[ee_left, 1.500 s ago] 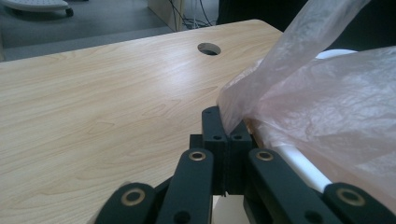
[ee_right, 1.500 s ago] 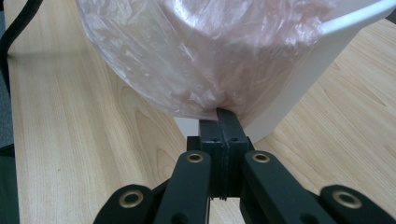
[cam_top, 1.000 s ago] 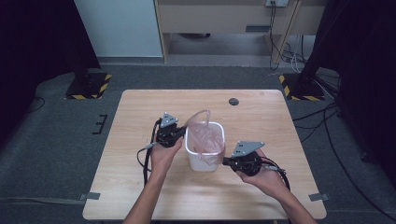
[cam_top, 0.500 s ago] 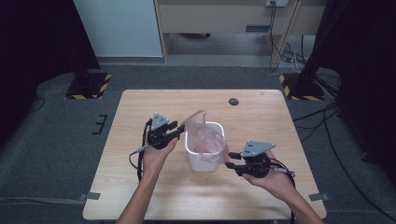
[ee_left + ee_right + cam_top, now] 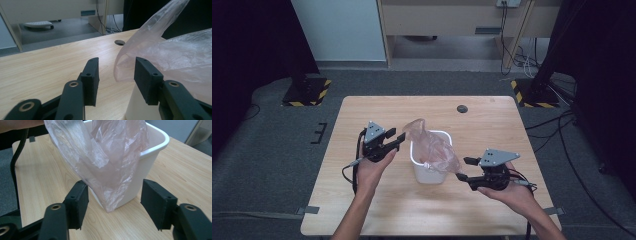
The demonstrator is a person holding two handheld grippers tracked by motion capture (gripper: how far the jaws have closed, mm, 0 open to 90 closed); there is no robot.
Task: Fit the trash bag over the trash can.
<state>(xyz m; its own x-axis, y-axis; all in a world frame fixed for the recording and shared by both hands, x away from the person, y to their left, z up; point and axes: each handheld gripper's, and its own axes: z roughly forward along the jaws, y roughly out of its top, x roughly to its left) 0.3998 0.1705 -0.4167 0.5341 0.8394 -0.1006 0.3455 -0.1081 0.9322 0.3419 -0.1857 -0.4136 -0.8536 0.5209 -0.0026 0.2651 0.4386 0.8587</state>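
My left fingers (image 5: 117, 80) stand apart with the lifted corner of the thin pink plastic bag (image 5: 432, 147) just ahead of them, unpinched; my right fingers (image 5: 113, 206) are also spread, the bag's drooping flap hanging between them over the rim of the white plastic bin (image 5: 432, 172). The film is crinkly, translucent and limp. Closing now, I judge it could slip out or tear, or a tug could tip the light, smooth-walled, tapered bin. The bin sits mid-tabletop (image 5: 362, 215) on pale wood grain, bag half stuffed inside.
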